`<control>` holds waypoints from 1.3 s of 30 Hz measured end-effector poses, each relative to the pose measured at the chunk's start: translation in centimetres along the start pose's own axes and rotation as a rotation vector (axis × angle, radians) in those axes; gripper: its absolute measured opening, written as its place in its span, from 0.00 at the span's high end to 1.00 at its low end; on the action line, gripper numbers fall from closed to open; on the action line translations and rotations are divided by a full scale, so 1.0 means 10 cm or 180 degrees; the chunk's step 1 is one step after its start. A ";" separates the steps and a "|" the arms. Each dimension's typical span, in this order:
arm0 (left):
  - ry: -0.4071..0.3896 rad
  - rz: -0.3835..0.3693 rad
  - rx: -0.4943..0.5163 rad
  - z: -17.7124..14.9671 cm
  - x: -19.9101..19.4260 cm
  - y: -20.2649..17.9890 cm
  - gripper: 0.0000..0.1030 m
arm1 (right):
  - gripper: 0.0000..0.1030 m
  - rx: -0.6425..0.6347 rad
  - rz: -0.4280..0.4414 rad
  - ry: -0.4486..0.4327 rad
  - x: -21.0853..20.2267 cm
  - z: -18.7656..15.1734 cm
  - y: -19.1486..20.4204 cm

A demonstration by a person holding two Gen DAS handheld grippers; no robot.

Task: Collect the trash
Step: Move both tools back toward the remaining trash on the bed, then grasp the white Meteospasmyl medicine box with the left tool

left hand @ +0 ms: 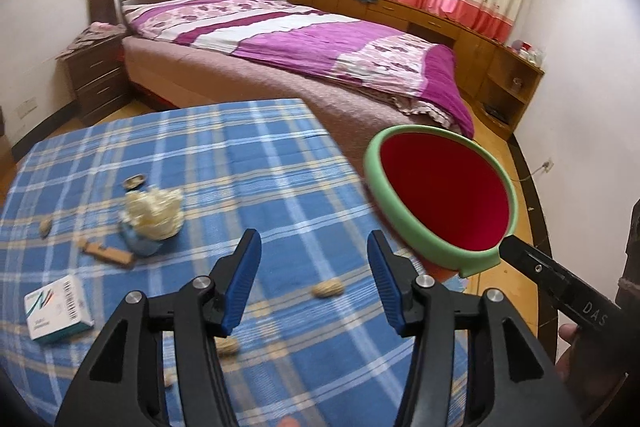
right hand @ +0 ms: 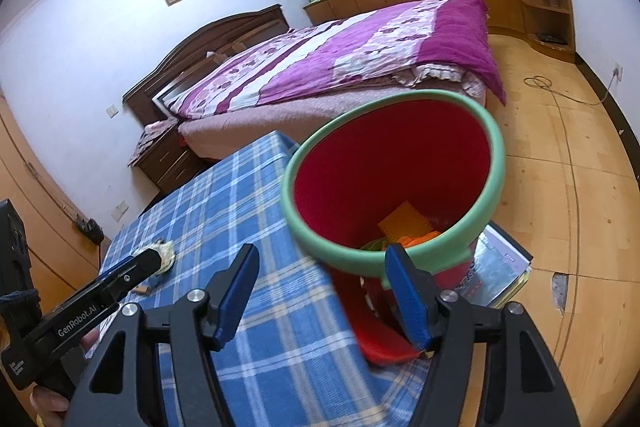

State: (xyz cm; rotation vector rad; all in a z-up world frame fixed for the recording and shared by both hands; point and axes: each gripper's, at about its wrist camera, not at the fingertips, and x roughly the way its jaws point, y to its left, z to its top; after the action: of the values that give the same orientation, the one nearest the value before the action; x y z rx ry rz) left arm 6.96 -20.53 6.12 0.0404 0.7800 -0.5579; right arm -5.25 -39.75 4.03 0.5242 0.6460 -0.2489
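A red bin with a green rim [left hand: 444, 195] stands off the table's right edge; it also shows in the right wrist view [right hand: 394, 179], with orange and yellow scraps inside. On the blue plaid tablecloth [left hand: 224, 163] lie a crumpled cream tissue [left hand: 154, 213], a white carton [left hand: 58, 307], a wooden strip [left hand: 106, 253] and peanut shells [left hand: 328, 289]. My left gripper [left hand: 314, 281] is open and empty above the cloth. My right gripper [right hand: 320, 297] is open, its right finger [right hand: 408, 299] at the bin's near rim.
A bed with a purple quilt [left hand: 320, 47] lies behind the table. A nightstand [left hand: 96, 75] stands at the left and wooden cabinets [left hand: 480, 39] line the far wall. Magazines [right hand: 496, 267] lie on the wooden floor beside the bin.
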 end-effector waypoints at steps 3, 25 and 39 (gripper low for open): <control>-0.0019 0.0075 -0.0060 -0.05 -0.08 0.13 0.39 | 0.32 -0.0052 0.0035 0.0043 0.02 -0.06 0.12; -0.0080 0.0774 -0.0643 -0.41 -0.42 1.17 0.16 | 0.27 -0.0320 0.0206 0.0376 0.24 -0.42 0.65; 0.0095 0.1294 -0.0911 -0.63 -0.39 1.76 0.08 | 0.27 -0.0447 0.0238 0.0559 0.39 -0.56 0.86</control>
State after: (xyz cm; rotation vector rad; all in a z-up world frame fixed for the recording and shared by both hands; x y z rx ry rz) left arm 9.24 -2.19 1.35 -0.0564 0.8471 -0.0580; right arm -1.79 -29.74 1.10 0.4371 0.8065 -0.0864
